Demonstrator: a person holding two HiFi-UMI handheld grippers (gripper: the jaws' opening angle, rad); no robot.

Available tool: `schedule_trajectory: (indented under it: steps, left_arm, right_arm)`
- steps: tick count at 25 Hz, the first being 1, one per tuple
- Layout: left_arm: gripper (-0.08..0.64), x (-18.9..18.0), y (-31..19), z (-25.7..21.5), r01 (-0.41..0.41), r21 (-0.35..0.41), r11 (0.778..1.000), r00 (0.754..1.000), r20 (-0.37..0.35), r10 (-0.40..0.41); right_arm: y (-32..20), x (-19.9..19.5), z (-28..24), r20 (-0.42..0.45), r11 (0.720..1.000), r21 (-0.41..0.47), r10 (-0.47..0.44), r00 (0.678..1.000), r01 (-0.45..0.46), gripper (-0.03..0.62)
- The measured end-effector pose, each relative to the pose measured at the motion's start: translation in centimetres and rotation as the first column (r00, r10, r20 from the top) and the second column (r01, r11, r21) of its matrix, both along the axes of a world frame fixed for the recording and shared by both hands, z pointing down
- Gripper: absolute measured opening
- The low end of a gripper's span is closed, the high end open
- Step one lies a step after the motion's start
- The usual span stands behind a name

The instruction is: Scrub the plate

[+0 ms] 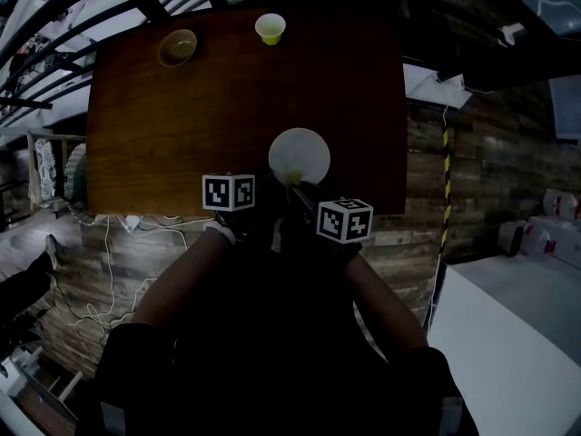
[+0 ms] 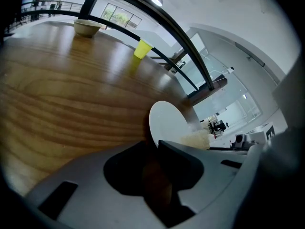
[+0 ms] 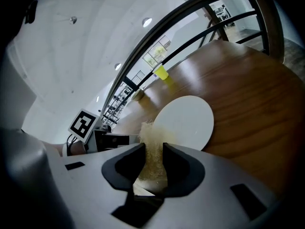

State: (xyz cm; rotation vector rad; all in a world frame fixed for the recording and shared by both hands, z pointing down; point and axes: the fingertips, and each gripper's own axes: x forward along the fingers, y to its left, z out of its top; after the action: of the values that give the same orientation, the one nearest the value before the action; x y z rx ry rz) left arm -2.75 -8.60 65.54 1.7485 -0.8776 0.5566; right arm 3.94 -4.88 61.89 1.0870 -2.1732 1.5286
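A white plate [image 1: 299, 155] lies near the front edge of the brown wooden table [image 1: 182, 125]. My left gripper [image 2: 153, 149] has its jaws nearly together on the plate's [image 2: 167, 120] near rim, so it looks shut on it. My right gripper [image 3: 153, 152] is shut on a pale yellow sponge [image 3: 151, 149]. The sponge's tip rests against the near-left edge of the plate [image 3: 188, 120]. In the head view both grippers sit close together at the plate's near side, the left gripper [image 1: 270, 189] left of the right gripper [image 1: 296, 193]. The sponge [image 2: 195, 140] also shows beside the plate in the left gripper view.
A tan bowl [image 1: 178, 47] and a yellow cup [image 1: 270, 28] stand at the table's far edge. A black railing [image 2: 157, 23] runs behind the table. White cables [image 1: 109, 243] lie on the plank floor to the left, and a white counter [image 1: 508, 325] is at the right.
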Motion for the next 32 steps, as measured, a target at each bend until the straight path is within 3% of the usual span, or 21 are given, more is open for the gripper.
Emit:
schedule_trajectory:
  steps: [9, 16, 20, 24, 26, 29, 32]
  left_arm:
    - [0.092, 0.1, -0.2, -0.2, 0.008, 0.000, 1.000, 1.000, -0.002, -0.008]
    - [0.092, -1.0, 0.5, -1.6, -0.008, 0.037, 0.999, 0.999, 0.040, 0.007]
    - [0.092, -4.8, -0.9, -4.5, 0.086, 0.119, 0.989, 0.994, 0.054, -0.093]
    - [0.092, -9.9, -2.1, -7.7, 0.195, 0.215, 0.957, 0.976, 0.054, -0.211]
    - [0.092, -12.2, -2.8, -9.8, 0.215, 0.303, 0.928, 0.965, 0.078, -0.249]
    - [0.092, -14.4, -3.9, -12.7, 0.179, 0.446, 0.877, 0.951, 0.148, -0.270]
    - [0.092, -16.0, -5.1, -13.5, 0.131, 0.525, 0.841, 0.927, 0.236, -0.291]
  right_arm:
    - [-0.7, 5.9, -0.3, -0.040, 0.991, 0.009, 0.137, 0.990, -0.136, 0.127]
    - [-0.4, 9.6, -2.2, -0.066, 0.978, 0.020, 0.210, 0.975, -0.209, 0.127]
    - [-0.7, 10.0, -5.2, -0.060, 0.974, 0.055, 0.223, 0.973, -0.219, 0.127]
    - [-2.0, 8.5, -9.1, -0.016, 0.969, 0.107, 0.225, 0.974, -0.222, 0.127]
    - [-2.8, 7.5, -11.0, -0.011, 0.968, 0.144, 0.210, 0.978, -0.206, 0.127]
    - [-3.9, 5.8, -13.5, -0.010, 0.964, 0.210, 0.170, 0.985, -0.164, 0.127]
    - [-4.9, 3.8, -15.1, -0.021, 0.956, 0.270, 0.126, 0.992, -0.116, 0.127]
